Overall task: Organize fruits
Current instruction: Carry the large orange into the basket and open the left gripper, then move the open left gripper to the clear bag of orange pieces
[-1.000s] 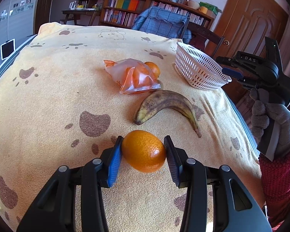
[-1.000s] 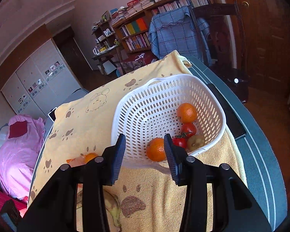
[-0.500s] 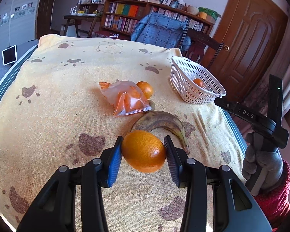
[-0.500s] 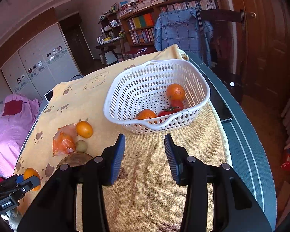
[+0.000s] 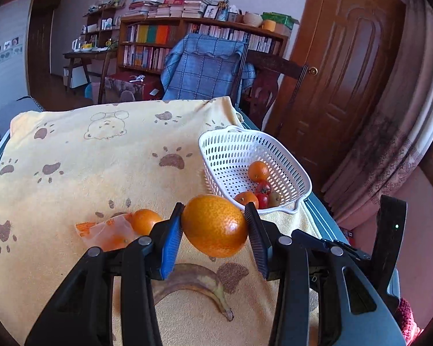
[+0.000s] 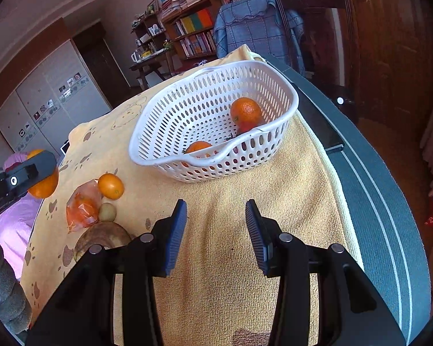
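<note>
Left gripper [image 5: 215,226] angled downward above the yellow towel [image 5: 101,173], pinching an orange [image 5: 215,225] | right gripper [image 6: 216,230] tilted down, jaws spread, empty, near the white basket [image 6: 164,109] | banana [image 5: 205,284] below the orange

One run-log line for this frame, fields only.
left gripper: shut on orange | right gripper: open, empty | basket: holds fruit | banana: on cloth
</note>
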`<state>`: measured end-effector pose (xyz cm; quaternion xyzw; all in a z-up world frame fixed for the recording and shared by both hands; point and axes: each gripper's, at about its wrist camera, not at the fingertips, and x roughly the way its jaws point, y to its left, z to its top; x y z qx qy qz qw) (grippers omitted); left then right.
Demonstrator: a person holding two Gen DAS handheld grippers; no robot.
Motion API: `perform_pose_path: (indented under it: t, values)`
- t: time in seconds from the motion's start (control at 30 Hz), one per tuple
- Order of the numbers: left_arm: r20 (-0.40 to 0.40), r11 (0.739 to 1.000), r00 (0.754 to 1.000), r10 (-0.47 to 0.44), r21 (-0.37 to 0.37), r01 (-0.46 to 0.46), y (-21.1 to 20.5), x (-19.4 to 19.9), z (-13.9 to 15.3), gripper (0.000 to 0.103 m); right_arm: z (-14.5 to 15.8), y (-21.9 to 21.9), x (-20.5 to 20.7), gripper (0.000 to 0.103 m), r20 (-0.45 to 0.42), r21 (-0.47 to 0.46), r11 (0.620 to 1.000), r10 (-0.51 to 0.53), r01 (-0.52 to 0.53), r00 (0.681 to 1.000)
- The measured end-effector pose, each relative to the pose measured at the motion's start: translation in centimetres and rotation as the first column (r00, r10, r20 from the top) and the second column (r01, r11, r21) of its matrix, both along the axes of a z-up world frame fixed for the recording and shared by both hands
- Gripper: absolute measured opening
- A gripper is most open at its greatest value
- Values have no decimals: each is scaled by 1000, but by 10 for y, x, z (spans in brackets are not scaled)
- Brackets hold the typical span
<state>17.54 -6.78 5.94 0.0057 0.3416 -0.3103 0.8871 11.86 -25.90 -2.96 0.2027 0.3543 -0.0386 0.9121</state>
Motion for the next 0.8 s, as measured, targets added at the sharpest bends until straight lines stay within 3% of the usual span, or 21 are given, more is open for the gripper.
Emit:
perform_pose_path:
  t: [0.4, 0.47, 0.5, 0.53, 0.67, 0.8]
  values:
    - [-17, 997, 999, -46, 60, 47, -76, 60, -19, 43, 0, -2, -2, 44, 23, 1, 1000, -30, 30, 999]
    - [-41, 998, 998, -43, 53, 45, -77, 67, -26, 52, 0, -3, -1, 44, 22, 6, 1000, -30, 30, 999]
    - [-43, 998, 998, -35, 44, 37, -76, 69, -27, 64, -1, -3, -1, 44, 22, 7, 1000, -30, 30, 999]
    - [-39, 999, 999, -24, 32, 26, -74, 70, -28, 69, -1, -3, -1, 44, 21, 8, 1000, -29, 29, 999]
    - [-51, 1000, 999, 0, 9, 0, -62, 73, -30, 71, -3, -2, 0, 44, 23, 10, 1000, -22, 22, 1000]
    - [-58, 999, 998, 34, -3, -34, -51, 74, -32, 81, -2, 2, -1, 44, 29, 2, 1000, -14, 14, 999]
